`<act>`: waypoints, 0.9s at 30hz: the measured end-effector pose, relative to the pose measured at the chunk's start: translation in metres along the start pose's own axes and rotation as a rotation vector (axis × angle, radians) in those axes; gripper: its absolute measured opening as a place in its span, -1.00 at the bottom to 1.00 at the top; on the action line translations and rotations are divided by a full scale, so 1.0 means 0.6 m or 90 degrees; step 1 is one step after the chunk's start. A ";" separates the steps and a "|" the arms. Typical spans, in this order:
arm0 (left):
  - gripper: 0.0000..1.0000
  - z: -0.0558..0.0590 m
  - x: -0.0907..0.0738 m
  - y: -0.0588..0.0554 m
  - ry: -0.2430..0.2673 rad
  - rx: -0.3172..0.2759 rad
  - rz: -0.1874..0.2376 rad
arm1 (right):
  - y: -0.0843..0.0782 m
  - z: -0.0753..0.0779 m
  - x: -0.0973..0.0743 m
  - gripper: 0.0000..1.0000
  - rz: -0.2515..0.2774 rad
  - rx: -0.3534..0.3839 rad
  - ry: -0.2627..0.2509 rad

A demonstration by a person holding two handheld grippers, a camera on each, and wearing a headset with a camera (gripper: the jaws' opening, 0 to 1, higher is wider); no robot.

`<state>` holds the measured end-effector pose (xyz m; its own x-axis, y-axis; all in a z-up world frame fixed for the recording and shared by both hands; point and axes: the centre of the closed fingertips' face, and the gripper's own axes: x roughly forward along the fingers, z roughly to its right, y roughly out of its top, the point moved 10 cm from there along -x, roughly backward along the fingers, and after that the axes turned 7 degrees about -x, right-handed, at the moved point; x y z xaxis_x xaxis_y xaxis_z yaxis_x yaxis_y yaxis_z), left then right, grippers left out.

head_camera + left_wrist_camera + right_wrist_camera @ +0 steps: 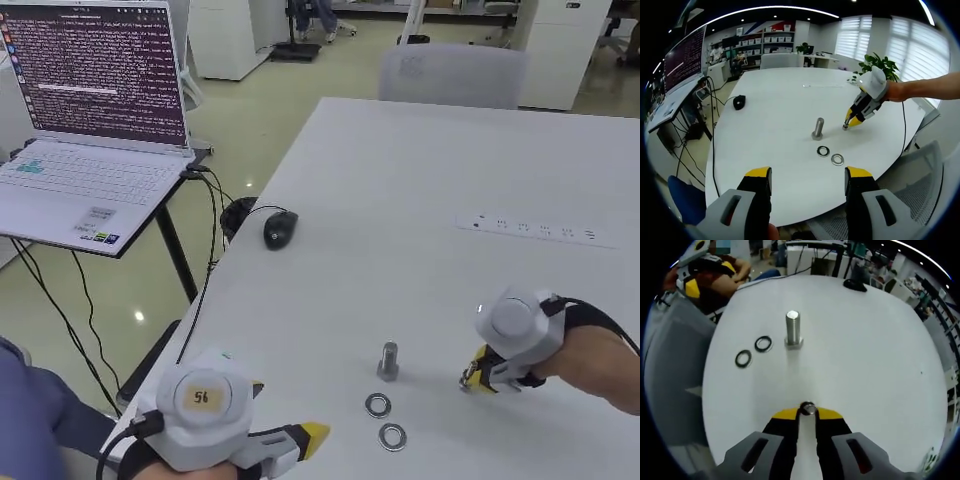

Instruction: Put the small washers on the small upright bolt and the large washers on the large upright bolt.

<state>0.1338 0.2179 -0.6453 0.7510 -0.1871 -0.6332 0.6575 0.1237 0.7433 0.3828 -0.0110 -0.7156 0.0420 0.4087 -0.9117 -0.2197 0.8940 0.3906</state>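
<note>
A large steel bolt [388, 360] [818, 128] [793, 329] stands upright on its head on the white table [420, 200]. Two large washers [378, 405] [392, 436] lie flat just in front of it, side by side [823, 150] [837, 159] [763, 343] [743, 358]. My right gripper [468, 380] [807, 410] [849, 123] is shut on a small metal piece, low over the table to the right of the bolt; bolt or washer, I cannot tell. My left gripper [808, 175] [305, 440] stands open with nothing between its jaws, at the table's near edge, short of the washers.
A black mouse [280, 229] [739, 102] lies at the table's left edge with its cable running off. A laptop [90, 130] sits on a stand to the left. A socket strip [535, 230] is set into the table at the far right. A grey chair back [452, 75] stands beyond the table.
</note>
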 end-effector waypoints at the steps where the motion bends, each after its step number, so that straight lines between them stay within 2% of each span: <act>1: 0.17 -0.001 0.000 0.000 0.001 0.000 0.000 | -0.004 0.000 0.007 -0.73 -0.004 0.004 0.003; 3: 0.17 -0.002 -0.001 0.000 0.002 -0.002 0.000 | -0.009 -0.001 0.012 -0.74 -0.006 0.010 0.004; 4: 0.17 -0.003 -0.001 0.000 0.003 -0.003 0.001 | -0.008 -0.001 0.011 -0.73 0.001 0.012 0.002; 11: 0.17 -0.003 -0.001 0.001 0.003 -0.003 0.002 | -0.021 -0.017 0.001 -0.70 -0.002 0.033 0.001; 15: 0.17 -0.003 0.000 -0.001 0.002 -0.004 0.003 | -0.033 -0.045 -0.001 -0.71 0.001 0.038 0.016; 16: 0.17 -0.003 0.001 -0.002 0.001 -0.005 0.003 | -0.031 -0.056 -0.001 -0.71 0.010 0.030 0.025; 18: 0.17 -0.002 0.001 -0.002 0.000 -0.005 0.002 | -0.022 -0.072 0.001 -0.71 0.021 0.021 0.036; 22: 0.17 0.000 0.002 -0.002 -0.003 -0.003 0.001 | 0.014 -0.103 0.016 -0.69 0.071 -0.047 0.084; 24: 0.17 0.000 0.002 -0.001 -0.003 -0.002 0.002 | 0.035 -0.115 0.025 -0.64 0.076 -0.083 0.098; 27: 0.17 -0.002 -0.001 -0.001 0.000 -0.002 0.003 | 0.061 -0.125 0.040 -0.58 0.084 -0.111 0.113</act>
<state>0.1331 0.2189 -0.6455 0.7538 -0.1863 -0.6302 0.6546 0.1281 0.7451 0.3025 0.0179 -0.7326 -0.1663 0.4665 -0.8688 -0.3768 0.7841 0.4931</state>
